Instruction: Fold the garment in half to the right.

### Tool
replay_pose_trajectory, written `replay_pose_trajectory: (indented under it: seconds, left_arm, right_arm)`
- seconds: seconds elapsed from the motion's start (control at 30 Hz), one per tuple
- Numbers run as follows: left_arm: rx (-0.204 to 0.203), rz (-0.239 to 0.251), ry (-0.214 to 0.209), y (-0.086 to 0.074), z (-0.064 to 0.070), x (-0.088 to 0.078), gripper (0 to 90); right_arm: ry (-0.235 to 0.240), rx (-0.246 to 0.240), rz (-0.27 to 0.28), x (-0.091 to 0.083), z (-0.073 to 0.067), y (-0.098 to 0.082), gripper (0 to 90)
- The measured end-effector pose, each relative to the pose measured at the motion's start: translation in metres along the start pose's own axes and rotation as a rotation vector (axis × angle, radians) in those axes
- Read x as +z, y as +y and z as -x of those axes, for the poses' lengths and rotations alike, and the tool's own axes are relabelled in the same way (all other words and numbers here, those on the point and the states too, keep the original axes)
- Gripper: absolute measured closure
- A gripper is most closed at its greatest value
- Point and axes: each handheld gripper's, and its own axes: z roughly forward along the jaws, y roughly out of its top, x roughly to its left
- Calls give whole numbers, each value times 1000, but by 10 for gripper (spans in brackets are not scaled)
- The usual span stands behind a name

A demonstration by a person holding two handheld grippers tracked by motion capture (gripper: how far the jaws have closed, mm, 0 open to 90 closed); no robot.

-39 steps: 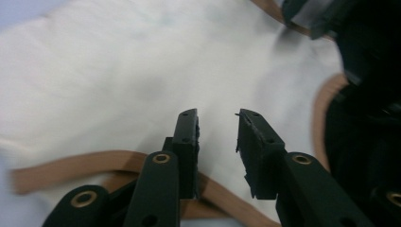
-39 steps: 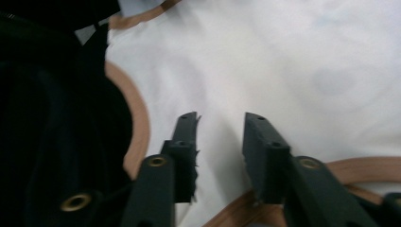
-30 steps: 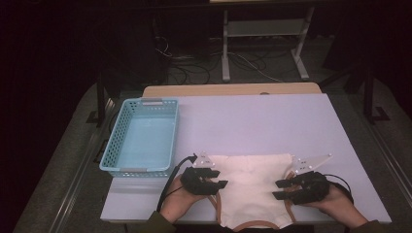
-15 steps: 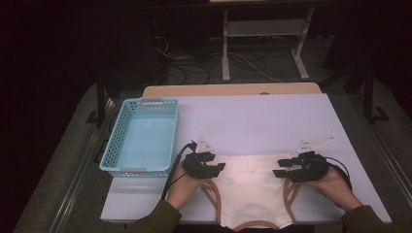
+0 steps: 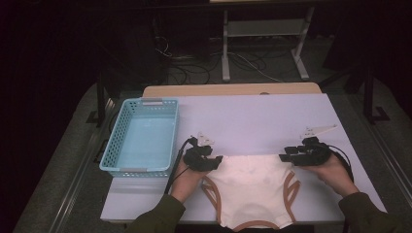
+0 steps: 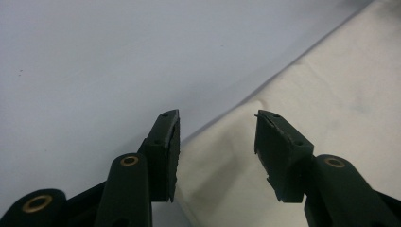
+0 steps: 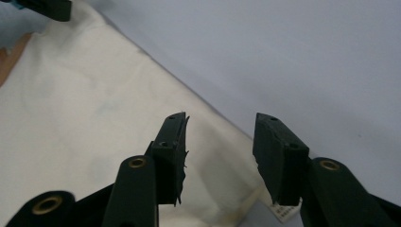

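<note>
Underwear [image 5: 252, 187] flat on table [image 5: 262, 116], top corners between parted fingers [image 6: 166, 142] of both grippers

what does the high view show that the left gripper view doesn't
High view alone: the blue basket left of the garment, both hands, the right gripper at the garment's right top corner, the brown-trimmed leg openings, and the floor and cables beyond the table.

Left gripper view alone: a close look between the left gripper jaws, which stand apart over the garment's edge, nothing pinched; the cloth's corner lies in the gap.

Both: the white garment lying flat on the pale table, with the left gripper at its top left corner.
</note>
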Motion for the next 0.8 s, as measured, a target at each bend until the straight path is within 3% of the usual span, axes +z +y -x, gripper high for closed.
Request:
replay_pose_trajectory:
  seconds: [0.27,0.4,0.57,0.8]
  left_arm:
    - [-18,-23,26,-1,-5,5,522]
    - [-20,-37,41,-3,-7,7,540]
    - [-28,-44,52,-5,-9,8,550]
    - [-35,-51,74,-7,-11,12,555]
  right_arm:
    - [-52,43,-51,10,20,-4,611]
    - [-49,27,-84,16,22,-6,703]
    - [-52,15,-87,18,22,-5,823]
    - [-47,-13,-89,19,20,-5,864]
